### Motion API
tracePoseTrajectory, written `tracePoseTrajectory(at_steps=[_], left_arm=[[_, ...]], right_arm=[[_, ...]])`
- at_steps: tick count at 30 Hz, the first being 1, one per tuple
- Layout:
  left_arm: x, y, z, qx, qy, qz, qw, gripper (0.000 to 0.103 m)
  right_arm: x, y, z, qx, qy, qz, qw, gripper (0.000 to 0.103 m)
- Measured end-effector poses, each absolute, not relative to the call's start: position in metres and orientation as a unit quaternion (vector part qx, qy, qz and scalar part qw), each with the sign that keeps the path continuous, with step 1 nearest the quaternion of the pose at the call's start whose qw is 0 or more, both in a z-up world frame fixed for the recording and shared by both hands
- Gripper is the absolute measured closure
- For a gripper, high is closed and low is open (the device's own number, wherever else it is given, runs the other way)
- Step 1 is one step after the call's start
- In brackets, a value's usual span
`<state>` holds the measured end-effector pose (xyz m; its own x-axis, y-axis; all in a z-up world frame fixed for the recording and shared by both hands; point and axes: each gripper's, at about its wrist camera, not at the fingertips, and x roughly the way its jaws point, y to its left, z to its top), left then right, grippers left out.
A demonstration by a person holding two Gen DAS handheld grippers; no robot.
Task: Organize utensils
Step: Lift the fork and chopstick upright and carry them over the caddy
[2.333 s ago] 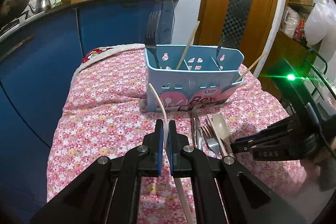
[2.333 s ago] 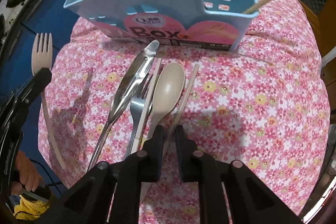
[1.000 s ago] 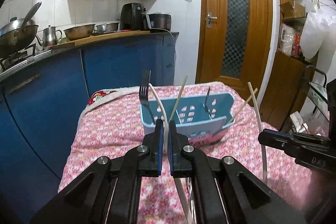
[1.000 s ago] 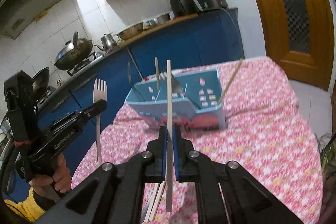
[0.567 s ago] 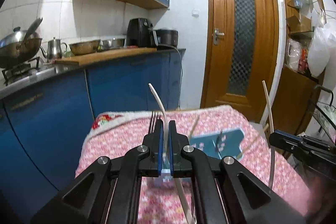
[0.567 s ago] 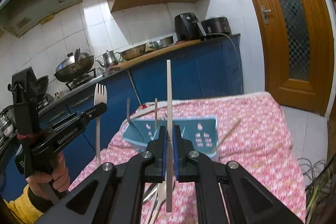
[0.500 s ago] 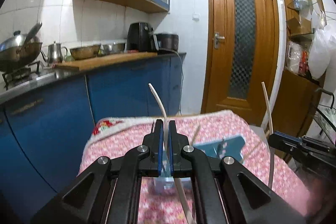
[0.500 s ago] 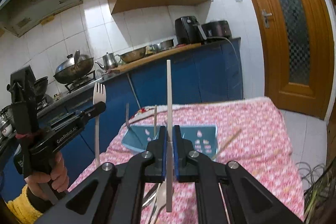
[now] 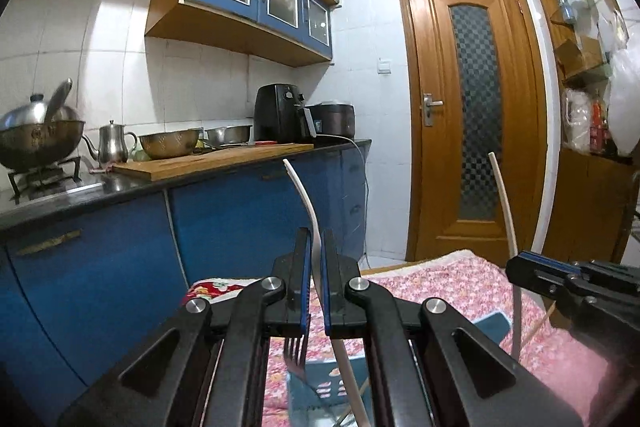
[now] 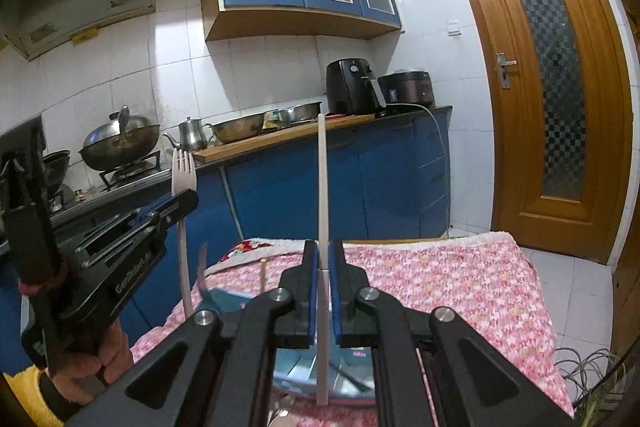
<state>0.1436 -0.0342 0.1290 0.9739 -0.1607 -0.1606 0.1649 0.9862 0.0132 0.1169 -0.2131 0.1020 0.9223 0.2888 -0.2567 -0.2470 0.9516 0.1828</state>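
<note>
My left gripper (image 9: 316,239) is shut on a cream plastic fork (image 9: 304,199), seen edge-on as a curved strip rising above the fingers. The right wrist view shows that fork (image 10: 183,171) tines-up in the left gripper (image 10: 191,199). My right gripper (image 10: 322,247) is shut on a pale chopstick (image 10: 322,187) held upright; in the left wrist view this chopstick (image 9: 502,199) stands in the right gripper (image 9: 512,267). Both are raised above the blue utensil box (image 9: 312,391), which holds a dark fork (image 9: 294,351). The box (image 10: 224,297) is mostly hidden behind my fingers.
A pink floral cloth (image 10: 440,287) covers the table. Behind it runs a blue counter (image 10: 288,183) with a wok (image 10: 120,139), kettle, bowls and an air fryer (image 10: 352,87). A wooden door (image 10: 552,87) stands right. A hand in a yellow sleeve (image 10: 92,367) holds the left gripper.
Both grippers have risen and tilted upward with fork and chopstick still held. The box has dropped low in both views, and more wall and upper cabinets show.
</note>
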Motion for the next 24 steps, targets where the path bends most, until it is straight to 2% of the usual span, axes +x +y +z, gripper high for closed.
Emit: tracePoseTrajectory(at_steps=[16, 24], left_arm=[[0.152, -0.044, 0.084, 0.036, 0.048, -0.047, 0.997, 0.101], [0.149, -0.050, 0.080, 0.050, 0.049, -0.053, 0.996, 0.100]], right_arm=[[0.140, -0.214, 0.066, 0.049, 0.109, 0.134, 0.984, 0.096], [0.144, -0.211, 0.054, 0.041, 0.129, 0.142, 0.981, 0.096]])
